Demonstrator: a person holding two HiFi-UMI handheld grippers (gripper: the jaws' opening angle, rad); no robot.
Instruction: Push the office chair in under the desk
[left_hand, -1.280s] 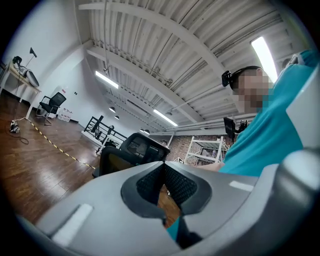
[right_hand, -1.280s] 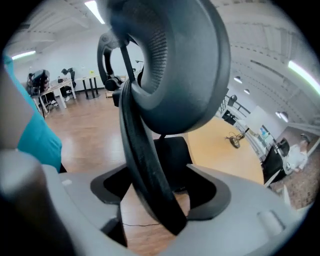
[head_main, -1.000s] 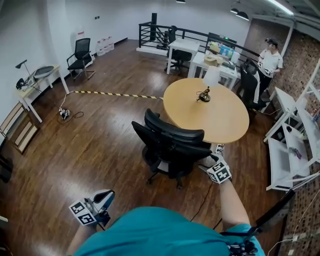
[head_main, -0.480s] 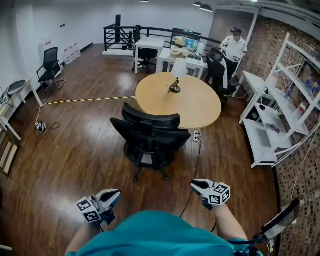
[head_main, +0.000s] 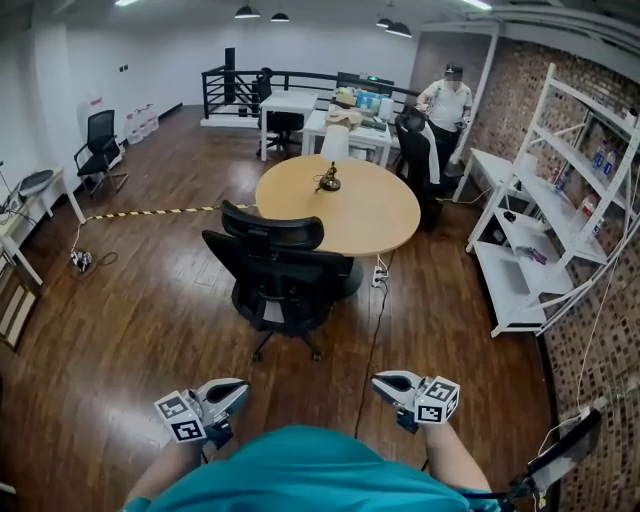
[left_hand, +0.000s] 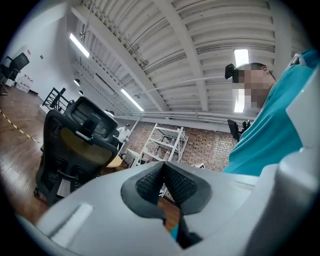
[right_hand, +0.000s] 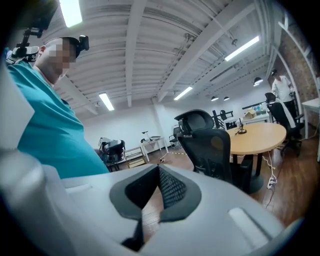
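A black office chair (head_main: 275, 275) stands against the near edge of the round wooden table (head_main: 370, 215), its back toward me; it also shows in the left gripper view (left_hand: 75, 145) and the right gripper view (right_hand: 207, 145). Both grippers are held close to my body, well short of the chair and not touching it. My left gripper (head_main: 235, 387) is shut with nothing in it, its pads (left_hand: 150, 182) meeting. My right gripper (head_main: 381, 381) is shut and empty too, pads (right_hand: 170, 187) together.
A small dark object (head_main: 328, 180) sits on the table. White shelving (head_main: 530, 250) lines the right wall. A person (head_main: 445, 100) stands by white desks (head_main: 300, 105) at the back. A cable (head_main: 375, 330) and striped tape (head_main: 150, 212) lie on the floor.
My right gripper has come away from the chair's back, drawn in to my body and shut. I stand farther from the chair, which sits closer in to the table.
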